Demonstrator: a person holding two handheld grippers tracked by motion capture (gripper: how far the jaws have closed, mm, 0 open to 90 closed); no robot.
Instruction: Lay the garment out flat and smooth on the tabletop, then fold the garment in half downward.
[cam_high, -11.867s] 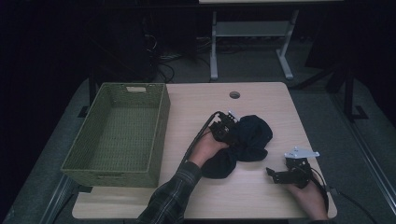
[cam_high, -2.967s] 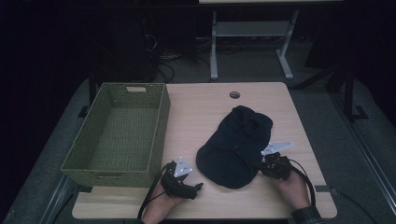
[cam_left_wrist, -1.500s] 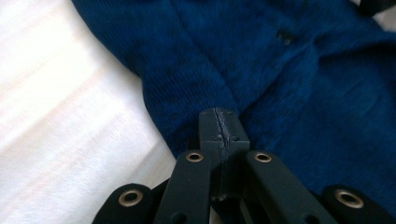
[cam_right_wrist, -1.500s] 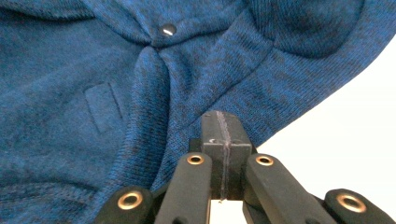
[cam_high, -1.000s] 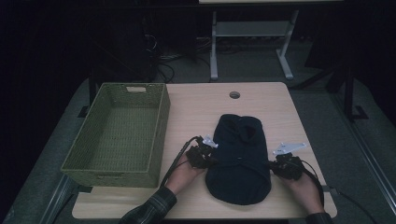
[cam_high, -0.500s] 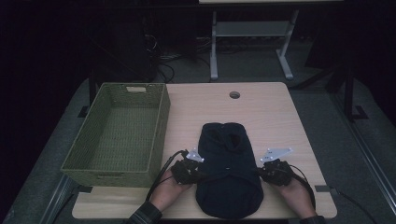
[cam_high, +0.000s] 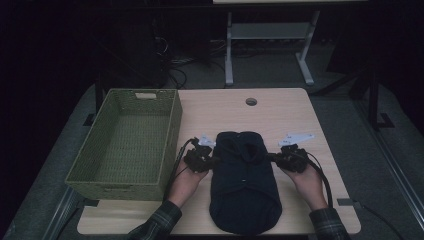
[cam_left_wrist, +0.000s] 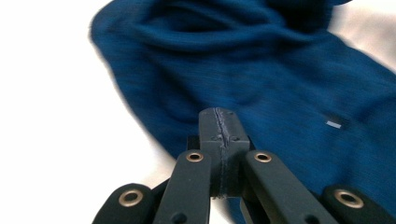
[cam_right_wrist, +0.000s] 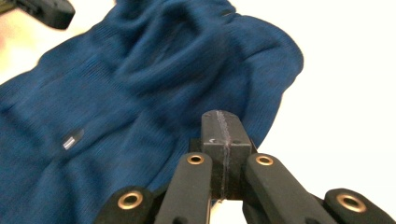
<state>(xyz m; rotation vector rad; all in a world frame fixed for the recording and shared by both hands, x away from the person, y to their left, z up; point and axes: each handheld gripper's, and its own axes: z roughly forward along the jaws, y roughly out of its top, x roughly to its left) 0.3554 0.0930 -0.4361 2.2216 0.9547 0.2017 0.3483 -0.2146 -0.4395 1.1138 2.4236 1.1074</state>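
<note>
Small unreadable tag (cam_left_wrist: 333, 123) on blue garment (cam_high: 244, 180); flanked by left gripper (cam_high: 210, 161) and right gripper (cam_high: 272, 157), jaws fully closed, empty.

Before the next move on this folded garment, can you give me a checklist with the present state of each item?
1. Dark blue knitted garment lies flat on the light wooden table, folded into a narrow strip: ok.
2. Left gripper shut beside the garment's left edge, nothing clamped in the left gripper view: ok.
3. Right gripper shut at the right edge; whether cloth is pinched: cannot tell.
4. Green woven basket stands left of the garment, with room inside: ok.
5. Garment's near end reaches the table's front edge: not ok, it may slip off.
6. Cables clear of the cloth: ok.
</note>
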